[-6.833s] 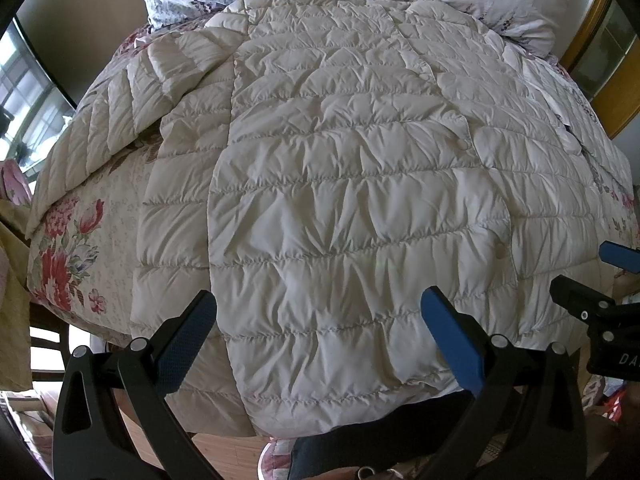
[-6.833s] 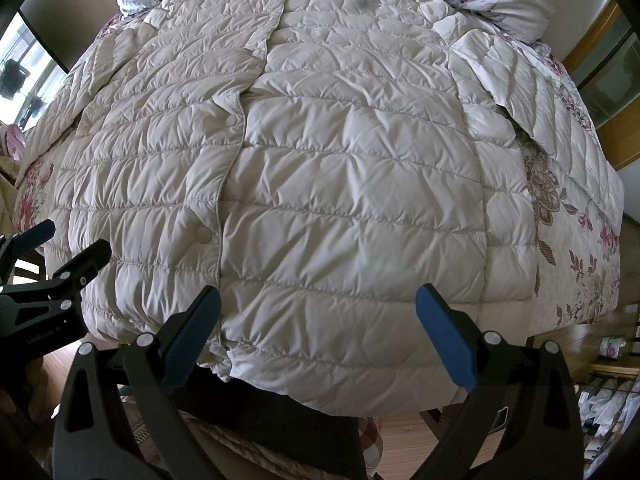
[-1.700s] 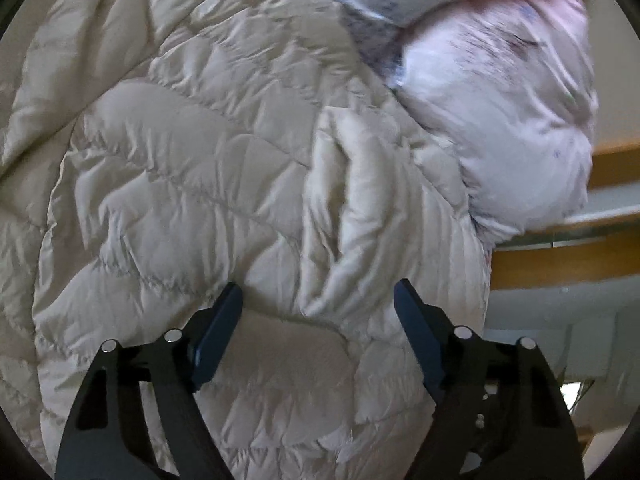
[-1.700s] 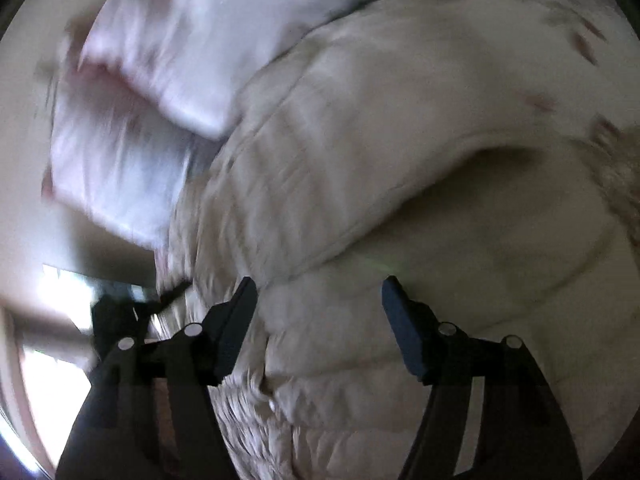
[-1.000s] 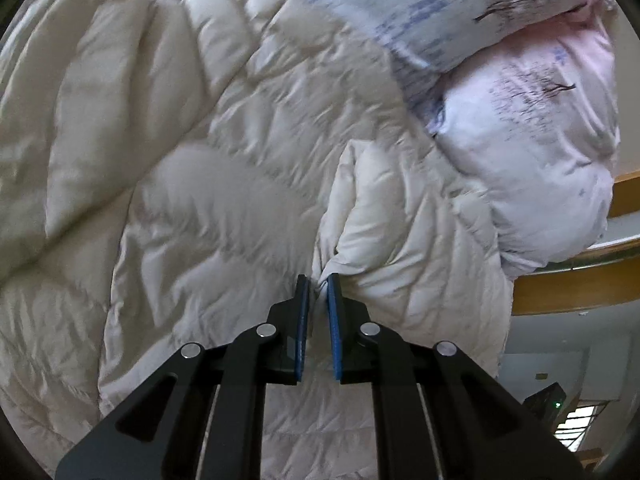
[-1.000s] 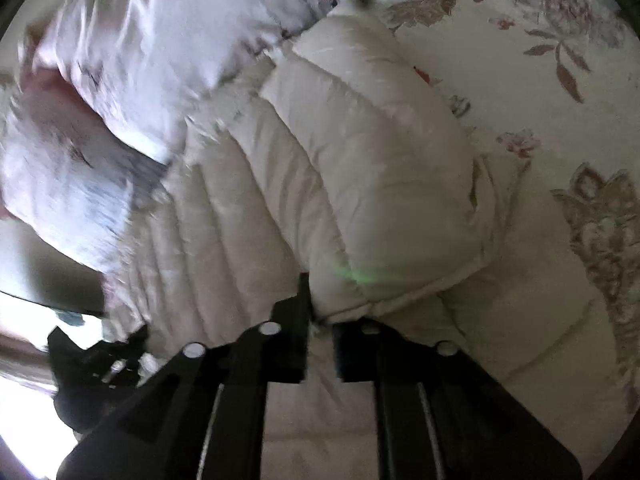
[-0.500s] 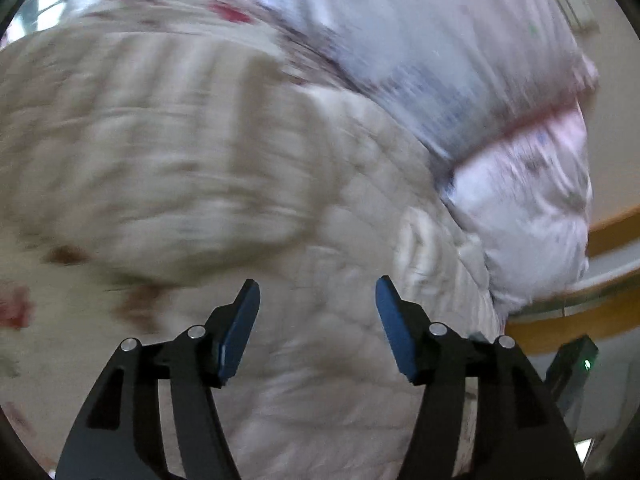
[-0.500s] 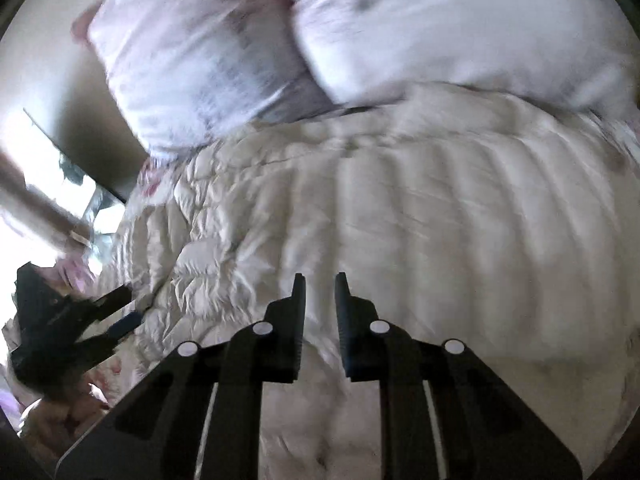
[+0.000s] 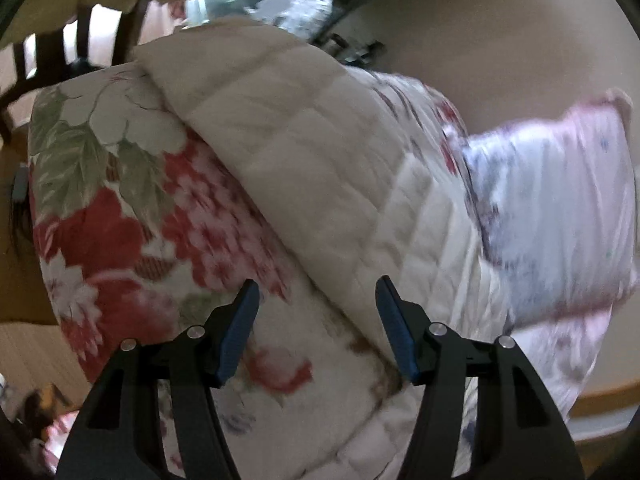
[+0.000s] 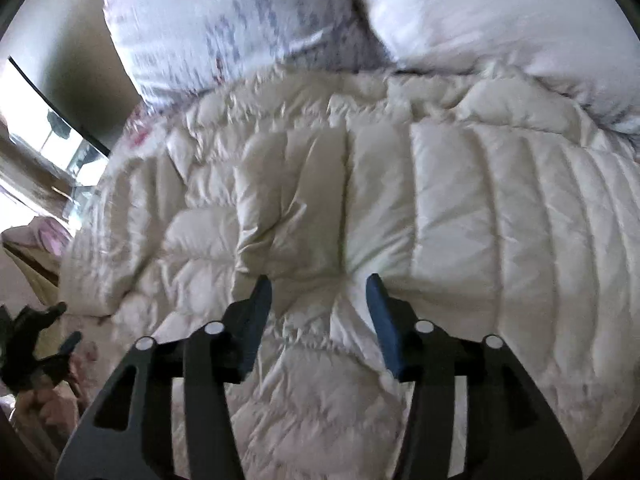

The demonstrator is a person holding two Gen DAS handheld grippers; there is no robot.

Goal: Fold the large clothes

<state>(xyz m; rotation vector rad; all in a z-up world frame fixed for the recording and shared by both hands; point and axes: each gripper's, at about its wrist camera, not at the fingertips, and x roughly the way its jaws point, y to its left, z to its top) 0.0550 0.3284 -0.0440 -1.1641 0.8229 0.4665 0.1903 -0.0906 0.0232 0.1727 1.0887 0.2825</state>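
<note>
The cream quilted down coat (image 10: pixel 360 208) lies spread across the bed, its padded ribs running up to two pale printed pillows (image 10: pixel 248 20) that rest against its top edge at the head of the bed. In the left wrist view a folded sleeve or side panel of the coat (image 9: pixel 304 152) crosses a floral bedspread (image 9: pixel 120 216) printed with red blossoms and green leaves, which covers the mattress and drops over its corner. Beyond that corner stand the dark slats of a wooden chair (image 9: pixel 52 52) and, blurred, some cluttered things by a window. A plain beige wall (image 9: pixel 500 32) rises behind the pillow on that side.

The left gripper (image 9: pixel 316 328) hangs over the bedspread just beside the coat's edge, its blue-padded fingers spread with nothing between them. The right gripper (image 10: pixel 318 316) hovers over the coat's middle; its fingers have just been opening and stand apart, the puffed fabric below them unpinched. The right view also shows a bright window (image 10: pixel 36 136) at left and the left gripper low in the corner.
</note>
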